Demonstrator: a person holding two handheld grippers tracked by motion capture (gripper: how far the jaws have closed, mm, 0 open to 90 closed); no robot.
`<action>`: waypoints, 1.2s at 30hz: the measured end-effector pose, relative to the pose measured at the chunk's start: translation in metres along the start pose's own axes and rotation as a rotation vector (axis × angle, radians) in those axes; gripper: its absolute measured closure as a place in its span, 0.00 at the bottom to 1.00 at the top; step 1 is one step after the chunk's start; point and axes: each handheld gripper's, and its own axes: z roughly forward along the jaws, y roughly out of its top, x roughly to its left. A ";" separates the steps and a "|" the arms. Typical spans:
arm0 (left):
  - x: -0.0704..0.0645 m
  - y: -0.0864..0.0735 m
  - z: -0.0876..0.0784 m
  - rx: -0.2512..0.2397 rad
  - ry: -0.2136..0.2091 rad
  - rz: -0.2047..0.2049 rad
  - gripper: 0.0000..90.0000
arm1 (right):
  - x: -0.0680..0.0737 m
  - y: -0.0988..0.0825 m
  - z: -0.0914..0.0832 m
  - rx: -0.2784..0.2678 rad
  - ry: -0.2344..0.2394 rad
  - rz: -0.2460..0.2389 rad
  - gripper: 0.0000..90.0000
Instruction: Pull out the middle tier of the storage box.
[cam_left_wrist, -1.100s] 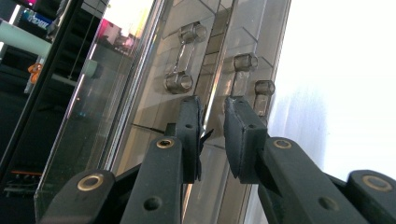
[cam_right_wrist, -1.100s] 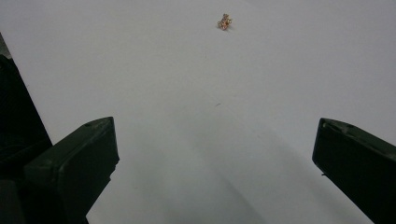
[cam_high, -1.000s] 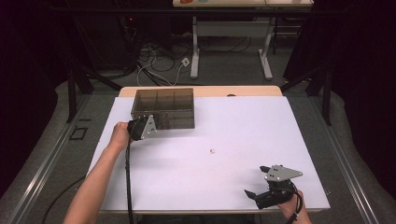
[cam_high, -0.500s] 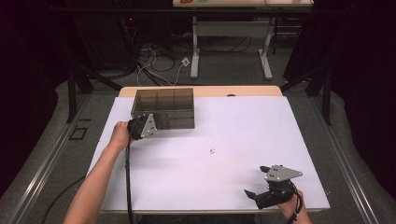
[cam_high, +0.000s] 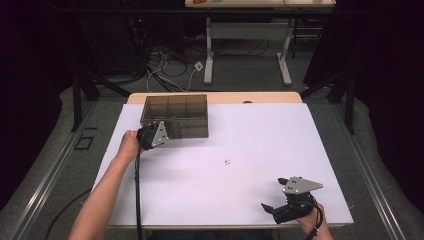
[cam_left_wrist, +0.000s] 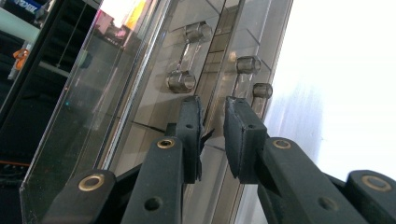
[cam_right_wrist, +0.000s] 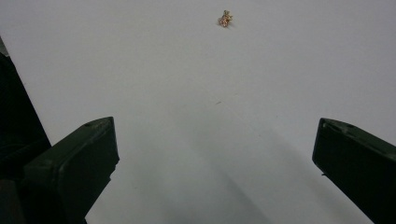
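Observation:
A smoky clear box (cam_high: 175, 112) with inner compartments stands at the table's far left. My left gripper (cam_high: 169, 131) is at its near left corner. In the left gripper view the jaws (cam_left_wrist: 212, 116) stand a narrow gap apart with a clear panel edge of the box (cam_left_wrist: 154, 70) running between them; clear handles (cam_left_wrist: 182, 79) show just beyond. Near the front right, my right gripper (cam_high: 273, 193) rests low over the white table (cam_high: 280, 135), wide open and holding nothing. A tiny gold-pink trinket (cam_right_wrist: 225, 18) lies ahead of it, mid-table (cam_high: 227, 161).
The white sheet covers a wooden tabletop whose far edge (cam_high: 250, 97) shows. Behind the table stand desk legs (cam_high: 209, 60) and loose cables (cam_high: 170, 65) on a dark floor. A cable (cam_high: 137, 190) trails from the left gripper along the forearm.

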 end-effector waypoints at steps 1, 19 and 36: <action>0.000 0.000 0.000 -0.001 -0.001 -0.002 0.85 | 0.000 0.000 0.000 0.001 -0.004 0.001 0.00; 0.004 0.000 -0.001 -0.003 -0.034 -0.110 0.86 | 0.000 0.000 -0.001 -0.003 -0.004 0.000 0.00; 0.005 0.004 -0.002 0.022 -0.057 -0.115 0.86 | 0.000 0.000 -0.001 -0.001 -0.008 0.000 0.00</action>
